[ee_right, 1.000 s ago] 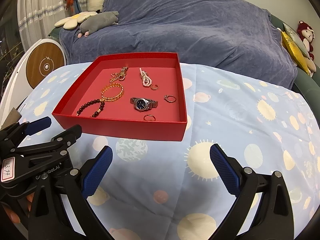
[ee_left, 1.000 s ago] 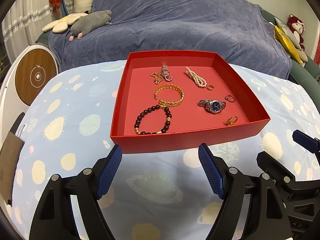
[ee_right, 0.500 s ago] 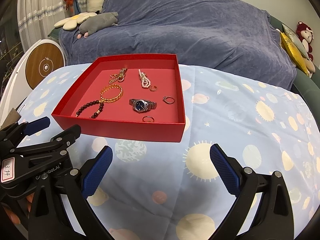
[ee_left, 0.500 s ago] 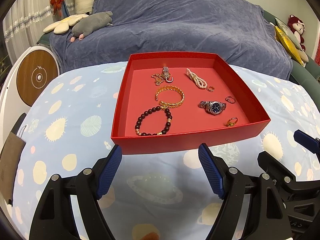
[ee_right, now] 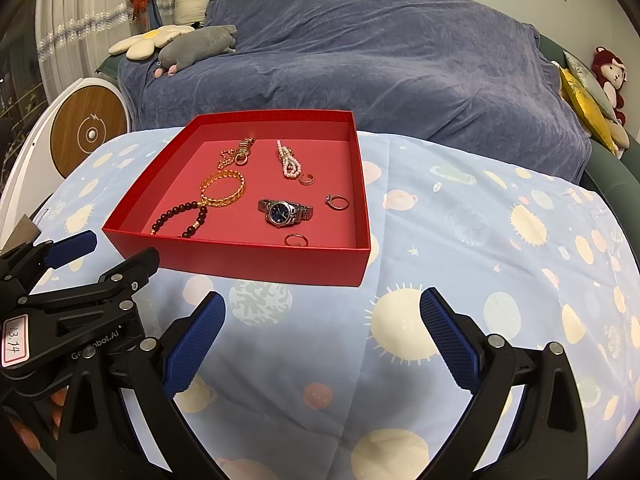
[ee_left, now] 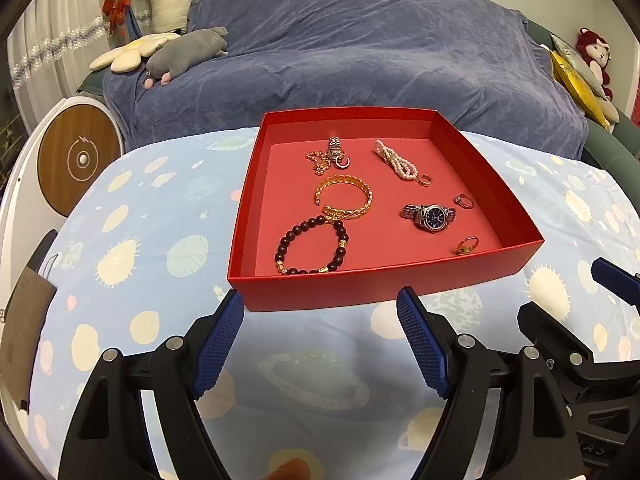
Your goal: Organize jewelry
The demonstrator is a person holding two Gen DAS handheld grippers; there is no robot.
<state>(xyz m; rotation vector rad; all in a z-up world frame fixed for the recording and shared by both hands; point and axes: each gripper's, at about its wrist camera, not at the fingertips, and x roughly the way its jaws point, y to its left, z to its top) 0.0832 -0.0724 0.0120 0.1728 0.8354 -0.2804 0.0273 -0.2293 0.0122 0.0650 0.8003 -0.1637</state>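
tray (ee_left: 384, 292): matt red card, prob. | watch (ee_left: 430, 216): shiny metal | tablecloth (ee_left: 140, 264): soft printed cloth | sofa cover (ee_left: 360, 52): plush

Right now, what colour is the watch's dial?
Dark blue; the watch has a silver metal band. Shows best in the left wrist view.

This is a home, most likely a living room or bedroom. A sofa (ee_left: 360, 52) draped in a blue-grey throw fills the upper middle of the frame, with plush toys on it: a grey one (ee_left: 184, 50) and a flower-shaped cushion (ee_left: 128, 50) at upper left, a red doll (ee_left: 596, 54) at upper right. White curtains (ee_left: 52, 40) (trimmed with tinsel) hang at far left, and a planet-print quilt (ee_left: 140, 248) covers the foreground.
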